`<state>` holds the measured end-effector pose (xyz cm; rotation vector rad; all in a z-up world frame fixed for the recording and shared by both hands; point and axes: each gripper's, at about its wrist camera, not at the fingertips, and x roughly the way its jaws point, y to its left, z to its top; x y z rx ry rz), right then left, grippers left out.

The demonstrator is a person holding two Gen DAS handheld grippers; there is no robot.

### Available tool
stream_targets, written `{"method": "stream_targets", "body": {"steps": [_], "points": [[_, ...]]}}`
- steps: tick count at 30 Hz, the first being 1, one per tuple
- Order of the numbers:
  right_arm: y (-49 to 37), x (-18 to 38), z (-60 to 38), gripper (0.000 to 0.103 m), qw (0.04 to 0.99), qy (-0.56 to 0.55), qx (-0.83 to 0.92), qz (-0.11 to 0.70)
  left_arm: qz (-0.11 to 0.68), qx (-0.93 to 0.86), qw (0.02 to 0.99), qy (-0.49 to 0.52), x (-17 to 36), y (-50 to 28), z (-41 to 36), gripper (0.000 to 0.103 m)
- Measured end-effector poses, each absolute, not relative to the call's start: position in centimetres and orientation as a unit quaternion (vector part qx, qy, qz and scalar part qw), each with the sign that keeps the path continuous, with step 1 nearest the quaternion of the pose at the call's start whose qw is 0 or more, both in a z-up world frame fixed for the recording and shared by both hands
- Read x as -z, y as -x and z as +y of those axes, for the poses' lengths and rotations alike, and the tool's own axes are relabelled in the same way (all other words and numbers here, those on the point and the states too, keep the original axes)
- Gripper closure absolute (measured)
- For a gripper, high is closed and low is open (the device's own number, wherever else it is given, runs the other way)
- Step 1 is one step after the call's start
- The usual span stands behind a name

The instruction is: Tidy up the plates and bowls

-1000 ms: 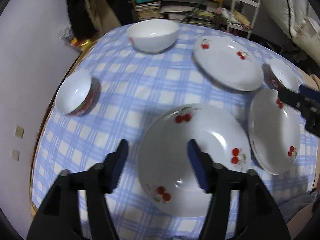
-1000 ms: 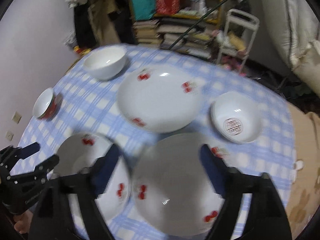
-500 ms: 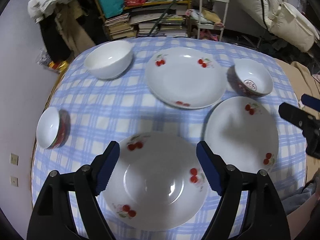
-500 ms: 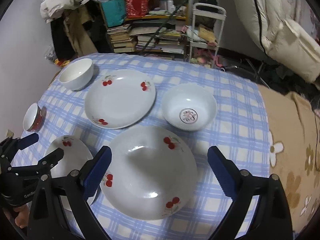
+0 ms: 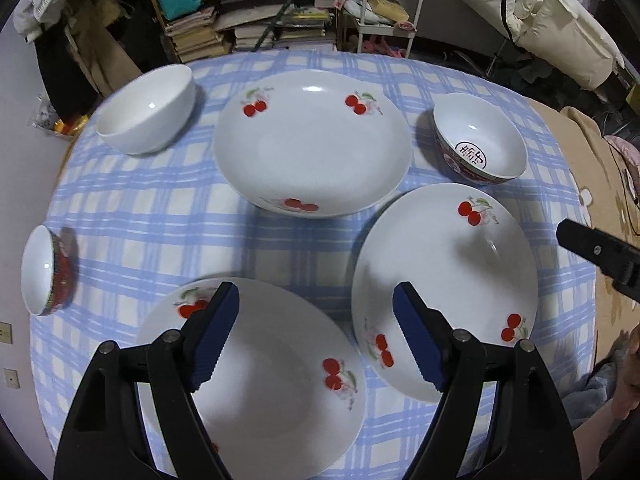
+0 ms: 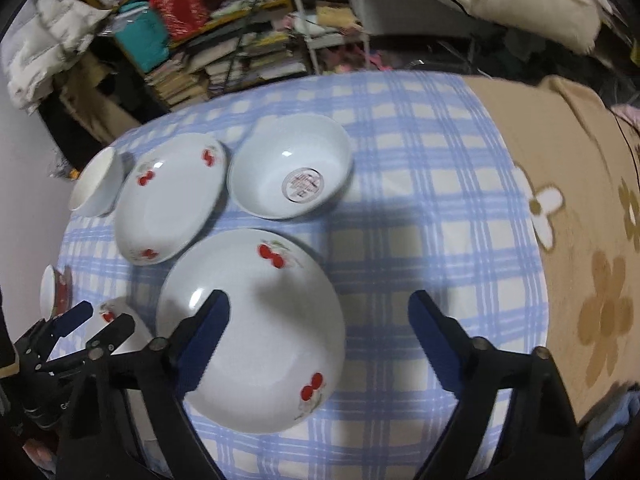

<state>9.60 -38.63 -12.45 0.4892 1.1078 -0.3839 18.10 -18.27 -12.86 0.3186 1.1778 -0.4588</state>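
Three white cherry plates lie on the blue checked tablecloth: a far plate, a right plate and a near plate. My left gripper hovers open above the near plate's far rim, with nothing between its fingers. A plain white bowl, a red-patterned bowl and a small red bowl stand around them. My right gripper hangs over the right plate; its jaws are closing with only that plate's right edge below the gap. The left gripper shows at the left.
A beige flowered blanket covers the surface right of the table. Behind the table stand shelves of books and a white rack. A pale wall runs close along the left edge.
Both grippers have drawn back toward the near edge, so more of the table shows. The left jaws stand wider. The right gripper has rolled and shifted right, off the plate's centre.
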Motion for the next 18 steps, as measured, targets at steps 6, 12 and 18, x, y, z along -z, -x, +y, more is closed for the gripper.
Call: {"method": "stream_targets", "body": {"steps": [6,12,18], "points": [[-9.9,14.9,-39.9,0.024,0.769,-0.258,0.191,0.552,0.567,0.212,0.784,-0.137,14.3,-18.8,-18.8,0.025],[-10.4,16.5,-40.0,0.042,0.752,-0.260,0.195,0.573,0.572,0.225,0.774,-0.151,15.4,-18.8,-19.9,0.025],[-10.8,18.1,-39.7,0.059,0.737,-0.259,0.186,0.596,0.587,0.245,0.755,-0.159,16.5,-18.4,-21.1,0.053]]}}
